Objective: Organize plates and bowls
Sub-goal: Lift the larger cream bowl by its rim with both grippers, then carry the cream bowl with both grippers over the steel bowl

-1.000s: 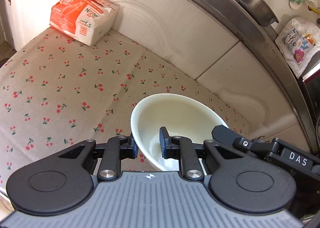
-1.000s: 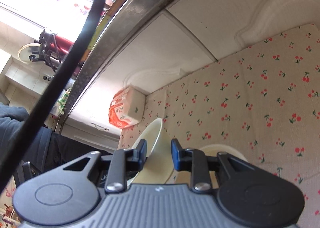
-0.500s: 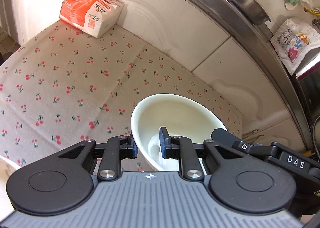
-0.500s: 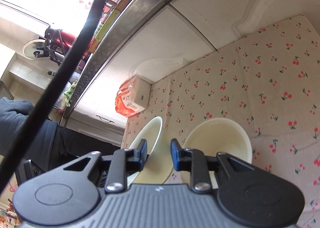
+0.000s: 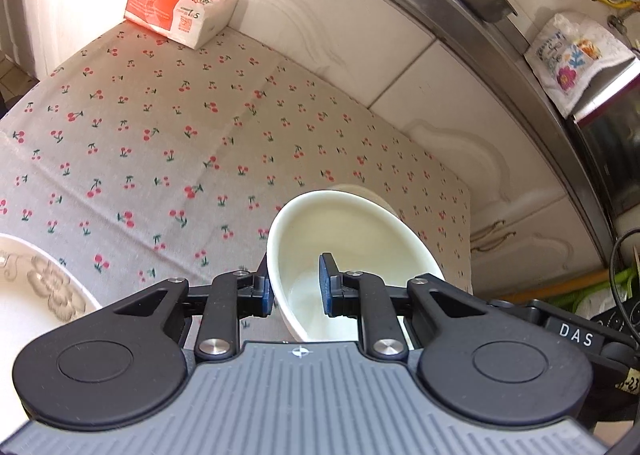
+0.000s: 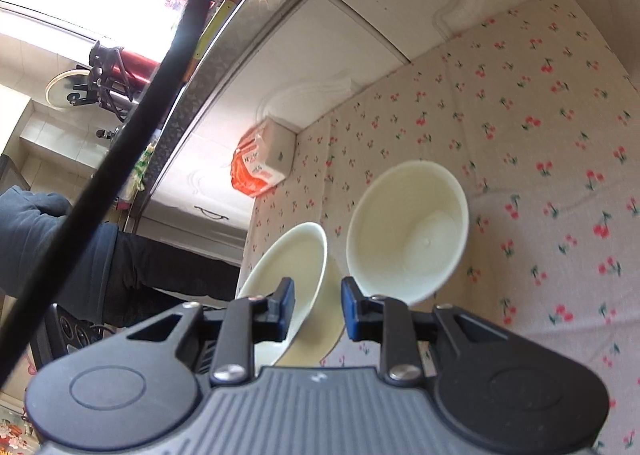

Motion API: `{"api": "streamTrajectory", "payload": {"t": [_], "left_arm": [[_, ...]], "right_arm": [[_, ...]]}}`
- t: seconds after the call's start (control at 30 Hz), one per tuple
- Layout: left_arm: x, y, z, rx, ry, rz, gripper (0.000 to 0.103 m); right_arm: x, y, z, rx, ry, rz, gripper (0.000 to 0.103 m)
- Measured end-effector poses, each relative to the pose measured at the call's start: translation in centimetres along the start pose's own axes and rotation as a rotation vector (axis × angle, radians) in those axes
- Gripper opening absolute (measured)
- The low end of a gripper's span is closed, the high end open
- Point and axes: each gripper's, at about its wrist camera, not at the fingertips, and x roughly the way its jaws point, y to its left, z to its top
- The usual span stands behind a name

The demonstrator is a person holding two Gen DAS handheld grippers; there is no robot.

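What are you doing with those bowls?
Someone is tidying dishes with a gripper in each hand. The left gripper is clamped on the rim of a cream bowl. The right gripper pinches the rim of another cream bowl, next to a third bowl above the cherry-print cloth. Nothing is stacked yet.

Black grippers, blue-padded fingers (image 5: 327, 287), silver screws, dark sleeve (image 6: 60, 231).

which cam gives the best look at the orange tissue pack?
Left wrist view: the tissue pack sits clear and unblocked at the far corner of the cherry tablecloth, print visible. Right wrist view shows it smaller, side-on and blurrier against the cabinet.
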Motion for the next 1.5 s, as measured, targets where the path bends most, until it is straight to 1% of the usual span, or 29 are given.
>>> {"api": "streamTrajectory", "payload": {"t": [0.2,0.33,0.67,0.8,0.9,1.0,1.3,1.5], "left_arm": [[-0.7,-0.6,-1.5,0.044,0.023,-0.011,0.020],[-0.6,-0.6,-2.3,0.056,0.047,-0.015,0.020],[-1.5,-1.1,-5.5,0.097,0.093,0.007,0.020],[-1.4,-1.2,-6.7,0.121,0.121,0.019,0.020],[-1.3,-1.2,-7.4,0.129,0.131,0.028,0.020],[-1.1,-1.5,-7.9,0.143,0.131,0.043,0.020],[-0.9,-2.4,-9.2,0.176,0.144,0.067,0.021],[-0.3,-2.7,-10.3,0.189,0.168,0.079,0.021]], "right_arm": [[-1.1,-0.5,-0.9,-0.008,0.018,-0.008,0.025],[-1.8,-0.7,-1.4,-0.010,0.033,-0.013,0.025],[-3.5,-0.8,-3.1,-0.083,0.091,-0.023,0.025],[-4.2,-1.1,-4.0,-0.091,0.115,-0.020,0.025],[-4.7,-1.2,-4.4,-0.096,0.131,-0.009,0.025],[-4.8,-1.2,-4.8,-0.121,0.156,-0.024,0.025],[-5.4,-2.1,-5.9,-0.110,0.214,-0.002,0.025],[-5.7,-3.0,-7.1,-0.084,0.248,-0.008,0.025]]}}
